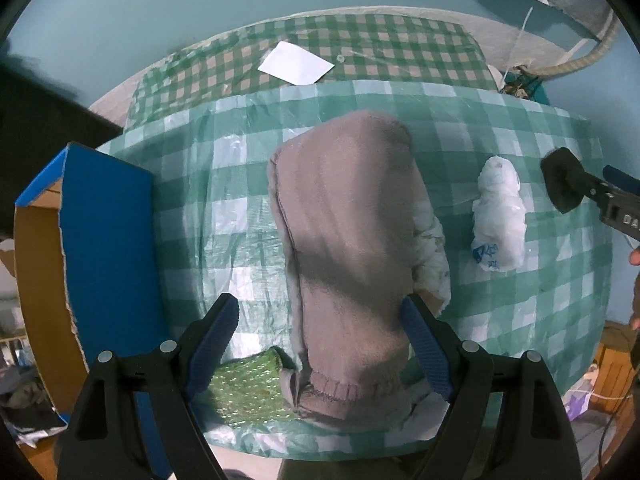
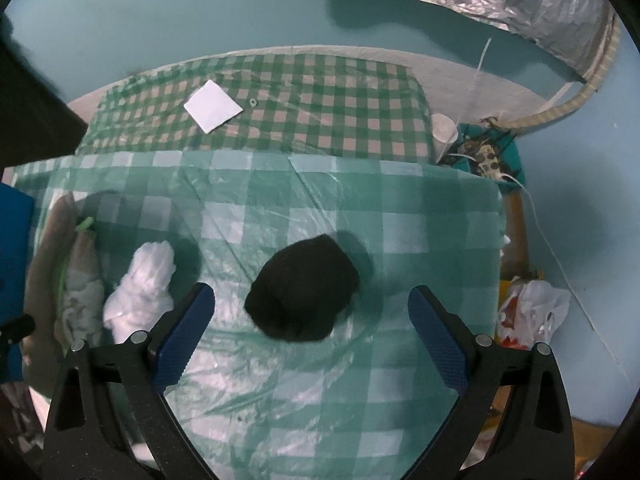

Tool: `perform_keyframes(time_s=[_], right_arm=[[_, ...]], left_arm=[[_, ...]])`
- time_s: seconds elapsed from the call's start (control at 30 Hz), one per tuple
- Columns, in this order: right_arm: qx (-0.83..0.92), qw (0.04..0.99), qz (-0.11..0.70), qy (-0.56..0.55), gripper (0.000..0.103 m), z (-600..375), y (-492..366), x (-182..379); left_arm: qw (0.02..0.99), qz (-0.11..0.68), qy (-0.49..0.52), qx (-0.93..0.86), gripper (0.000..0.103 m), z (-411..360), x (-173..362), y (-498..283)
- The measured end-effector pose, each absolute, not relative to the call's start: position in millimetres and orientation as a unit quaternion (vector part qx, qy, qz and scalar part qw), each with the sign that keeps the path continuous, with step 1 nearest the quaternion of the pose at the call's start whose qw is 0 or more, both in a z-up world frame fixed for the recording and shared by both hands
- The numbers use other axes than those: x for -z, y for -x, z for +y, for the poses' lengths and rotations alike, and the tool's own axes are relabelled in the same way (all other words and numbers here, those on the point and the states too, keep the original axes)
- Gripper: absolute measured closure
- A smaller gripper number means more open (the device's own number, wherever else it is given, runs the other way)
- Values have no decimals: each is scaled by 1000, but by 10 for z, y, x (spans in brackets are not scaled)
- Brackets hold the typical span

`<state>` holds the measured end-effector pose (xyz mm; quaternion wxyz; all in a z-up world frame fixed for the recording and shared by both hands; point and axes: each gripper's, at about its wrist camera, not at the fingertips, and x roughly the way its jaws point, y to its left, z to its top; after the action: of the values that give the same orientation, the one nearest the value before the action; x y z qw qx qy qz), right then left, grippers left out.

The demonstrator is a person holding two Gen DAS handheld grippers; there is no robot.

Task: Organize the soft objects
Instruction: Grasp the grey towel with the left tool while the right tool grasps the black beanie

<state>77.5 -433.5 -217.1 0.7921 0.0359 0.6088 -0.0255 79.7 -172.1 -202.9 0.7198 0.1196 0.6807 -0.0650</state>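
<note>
A grey-brown knitted garment (image 1: 348,248) lies folded on the green checked tablecloth (image 1: 240,200), over a white printed cloth (image 1: 434,264) and next to a green dotted cloth (image 1: 244,384). My left gripper (image 1: 320,336) is open, its fingers either side of the garment's near end. A white crumpled bundle (image 1: 498,216) lies to the right; it also shows in the right wrist view (image 2: 144,288). A black soft bundle (image 2: 304,292) lies on the cloth between the fingers of my open right gripper (image 2: 312,332), a little ahead of the tips. The right gripper's finger (image 1: 560,184) shows at the left wrist view's right edge.
A blue-sided cardboard box (image 1: 104,240) stands open at the table's left edge. A white paper sheet (image 2: 213,106) lies on the far darker checked cloth (image 2: 320,100). A white plastic bag (image 2: 532,312) and clutter sit beyond the table's right edge.
</note>
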Motion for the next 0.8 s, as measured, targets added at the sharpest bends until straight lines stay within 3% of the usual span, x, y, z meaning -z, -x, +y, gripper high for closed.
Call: perform_keyframes(time_s=[0.17,0.3,0.43,0.6,0.8], right_arm=[[16,786,618,-27,10,-4322,-861,2320],[3,777,629,-26,22,-4280,-872,2436],[-9,772,635,-20,32,-4225,-846,2505],[-23,775,631,-11,49,-4158,-814,2478],[-32,776,630,-25,52,-4090,-759,2421]], left_arm=[[715,686,-121,58,18,-1742,2118,-822],[717,687,-100,62,20,-1710,2107,-836],[713,693,-77,77,39,-1651,2108,-825],[705,702,-44,88,70,-1541,2117,-814],[706,700,-27,101,83,-1406,2079,-789]])
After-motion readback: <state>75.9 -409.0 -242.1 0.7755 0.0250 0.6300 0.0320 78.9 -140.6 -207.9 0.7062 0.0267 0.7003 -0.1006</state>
